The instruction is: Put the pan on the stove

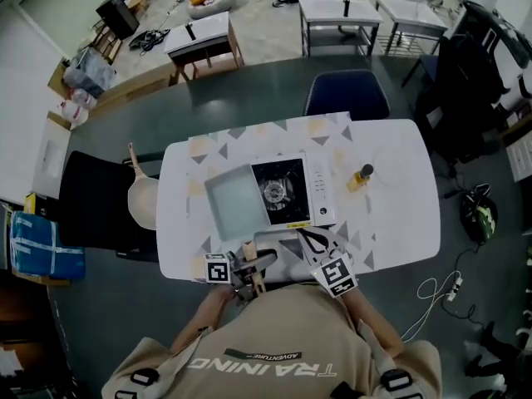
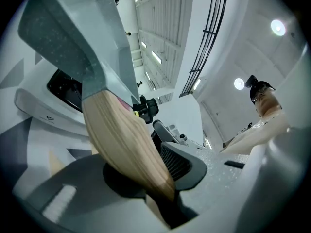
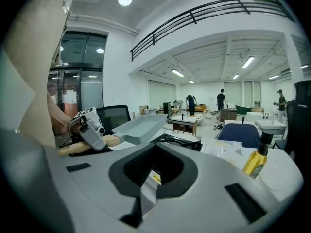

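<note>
Currently the left tool (image 2: 160, 178) is clamped on the wooden handle (image 2: 126, 140) of the square grey pan (image 1: 235, 199). The pan is held clear of the tabletop (image 1: 391, 214), at the left side of the portable gas stove (image 1: 320, 191), just beside its burner (image 1: 274, 191). The right tool (image 3: 146, 178) has its jaws together, empty, at the stove's near edge. An oil bottle (image 1: 362, 175) stands right of the stove.
</note>
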A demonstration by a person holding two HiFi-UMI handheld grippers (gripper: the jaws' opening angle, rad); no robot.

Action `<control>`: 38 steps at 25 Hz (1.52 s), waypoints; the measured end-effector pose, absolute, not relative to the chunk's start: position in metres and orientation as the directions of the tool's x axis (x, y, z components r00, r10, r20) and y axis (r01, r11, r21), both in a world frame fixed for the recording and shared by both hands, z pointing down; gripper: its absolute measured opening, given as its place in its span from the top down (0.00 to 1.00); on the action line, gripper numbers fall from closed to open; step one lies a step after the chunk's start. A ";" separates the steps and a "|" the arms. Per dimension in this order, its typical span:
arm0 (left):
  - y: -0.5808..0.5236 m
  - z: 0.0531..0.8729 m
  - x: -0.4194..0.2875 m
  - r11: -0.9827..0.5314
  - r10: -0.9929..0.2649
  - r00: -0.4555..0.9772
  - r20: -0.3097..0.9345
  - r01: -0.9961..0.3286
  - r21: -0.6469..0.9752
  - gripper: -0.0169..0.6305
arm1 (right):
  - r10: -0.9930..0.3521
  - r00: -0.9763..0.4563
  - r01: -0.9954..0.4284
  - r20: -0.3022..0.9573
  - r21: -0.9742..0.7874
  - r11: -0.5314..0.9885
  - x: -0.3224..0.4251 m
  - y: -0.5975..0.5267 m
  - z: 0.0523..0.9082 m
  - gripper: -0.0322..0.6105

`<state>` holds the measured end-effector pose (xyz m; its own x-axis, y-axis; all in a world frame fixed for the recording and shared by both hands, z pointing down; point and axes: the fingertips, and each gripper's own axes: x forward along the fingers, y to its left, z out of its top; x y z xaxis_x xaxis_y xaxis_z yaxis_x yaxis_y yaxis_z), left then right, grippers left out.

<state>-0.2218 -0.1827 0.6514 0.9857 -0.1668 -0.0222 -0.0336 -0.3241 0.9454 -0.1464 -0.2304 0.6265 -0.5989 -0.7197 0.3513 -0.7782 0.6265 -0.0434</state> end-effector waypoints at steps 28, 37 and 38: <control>-0.200 0.680 -0.162 -0.253 0.104 0.994 0.016 0.011 0.967 0.83 | -0.805 -0.466 -0.878 0.368 -0.081 0.471 -0.087 -0.233 0.639 0.95; -0.205 0.697 -0.156 -0.264 0.117 0.993 0.024 0.008 0.965 0.83 | -0.794 -0.482 -0.869 0.372 -0.090 0.486 -0.079 -0.243 0.639 0.95; -0.204 0.699 -0.156 -0.271 0.121 0.992 0.031 0.003 0.963 0.83 | -0.790 -0.487 -0.866 0.372 -0.092 0.491 -0.078 -0.244 0.639 0.95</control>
